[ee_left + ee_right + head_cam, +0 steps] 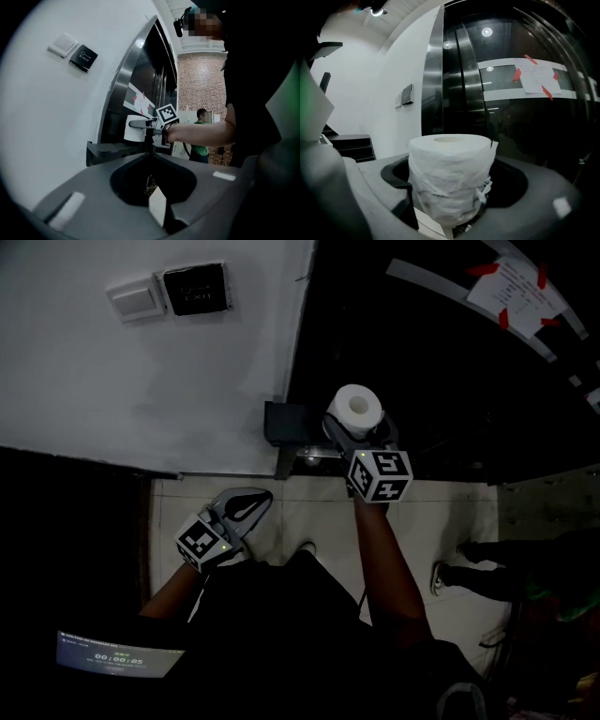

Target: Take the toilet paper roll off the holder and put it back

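A white toilet paper roll stands upright between the jaws of my right gripper, which is shut on its sides and holds it in the air. The roll fills the middle of the right gripper view. Just left of it, a dark holder shelf juts from the white wall beside the metal door frame. In the left gripper view the roll hangs just above the holder. My left gripper is lower and nearer to me, shut with nothing in it, its tips meeting.
A white switch plate and a black plate are on the wall, upper left. Dark glossy lift doors carry a taped paper notice. Another person's shoes stand on the tiled floor at the right. A lit screen shows lower left.
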The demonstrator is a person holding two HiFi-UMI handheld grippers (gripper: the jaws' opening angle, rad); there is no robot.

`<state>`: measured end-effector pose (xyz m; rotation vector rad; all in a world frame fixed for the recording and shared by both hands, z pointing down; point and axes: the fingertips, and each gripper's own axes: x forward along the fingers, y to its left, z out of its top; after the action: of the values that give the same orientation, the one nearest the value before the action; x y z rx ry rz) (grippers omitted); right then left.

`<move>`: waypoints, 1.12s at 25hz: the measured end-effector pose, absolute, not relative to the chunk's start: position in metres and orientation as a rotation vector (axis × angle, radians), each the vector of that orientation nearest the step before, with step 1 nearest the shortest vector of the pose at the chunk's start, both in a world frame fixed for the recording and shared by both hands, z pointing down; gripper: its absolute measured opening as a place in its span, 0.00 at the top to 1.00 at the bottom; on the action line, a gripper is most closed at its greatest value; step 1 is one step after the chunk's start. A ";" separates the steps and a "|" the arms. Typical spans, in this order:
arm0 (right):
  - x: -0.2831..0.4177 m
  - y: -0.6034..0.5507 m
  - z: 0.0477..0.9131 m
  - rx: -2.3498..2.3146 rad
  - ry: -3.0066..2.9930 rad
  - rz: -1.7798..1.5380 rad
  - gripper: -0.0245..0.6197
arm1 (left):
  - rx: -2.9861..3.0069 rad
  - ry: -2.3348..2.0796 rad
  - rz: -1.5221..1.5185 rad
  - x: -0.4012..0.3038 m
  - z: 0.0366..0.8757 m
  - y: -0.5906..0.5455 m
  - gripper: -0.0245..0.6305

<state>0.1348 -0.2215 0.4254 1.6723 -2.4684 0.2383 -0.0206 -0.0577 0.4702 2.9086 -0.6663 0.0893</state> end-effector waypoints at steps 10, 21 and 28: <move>0.198 -0.222 0.440 1.785 -2.369 0.278 0.27 | 2.931 -0.661 0.097 -0.014 0.474 -0.055 0.96; 0.216 -0.223 0.475 1.927 -2.427 0.414 0.27 | 2.930 -0.669 0.098 -0.023 0.474 -0.055 0.96; 0.245 -0.221 0.536 2.244 -2.591 1.402 0.27 | 2.914 -0.691 0.092 -0.031 0.473 -0.053 0.96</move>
<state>0.2449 -0.2207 0.5361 2.2445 -2.5912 1.4019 -0.0309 -0.0531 0.4729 2.9137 -0.6907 0.0923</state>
